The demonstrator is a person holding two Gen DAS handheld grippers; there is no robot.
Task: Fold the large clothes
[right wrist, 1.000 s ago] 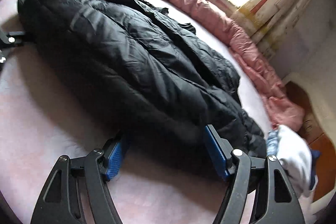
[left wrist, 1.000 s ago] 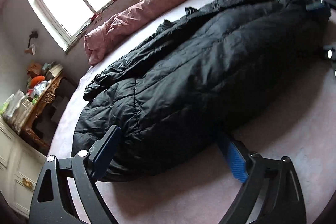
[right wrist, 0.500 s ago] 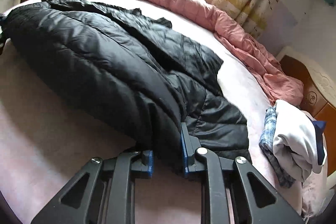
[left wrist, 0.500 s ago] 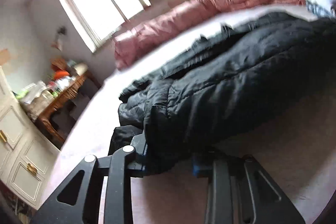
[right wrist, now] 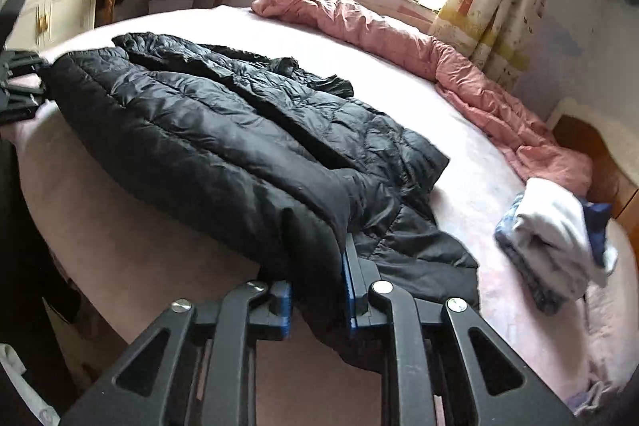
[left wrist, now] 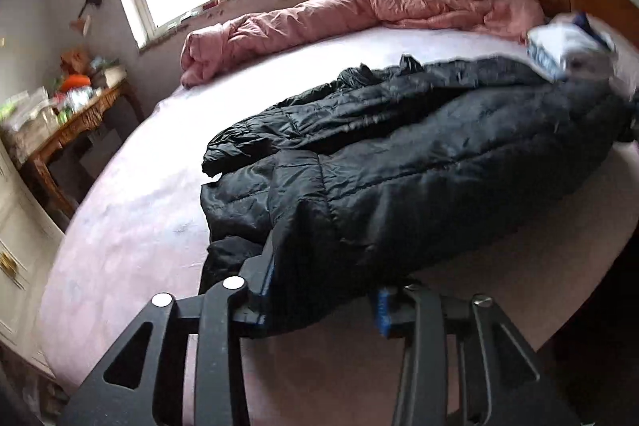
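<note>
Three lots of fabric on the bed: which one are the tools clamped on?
The black puffer coat. Both the left tool and right tool pinch its near edge. The pink duvet lies by the window; the folded pile sits untouched beside the coat.

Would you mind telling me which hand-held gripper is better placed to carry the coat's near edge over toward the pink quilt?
Neither clearly: left and right each clamp the black coat's near edge, so probably both together.

The left claw point(left wrist: 323, 300) points downward, its jaws clamped on a thick fold of the black puffer coat point(left wrist: 399, 162), having just eased apart slightly. The right claw point(right wrist: 317, 292) also tilts down, pads point(right wrist: 284, 306) pinching the coat's near edge.
</note>
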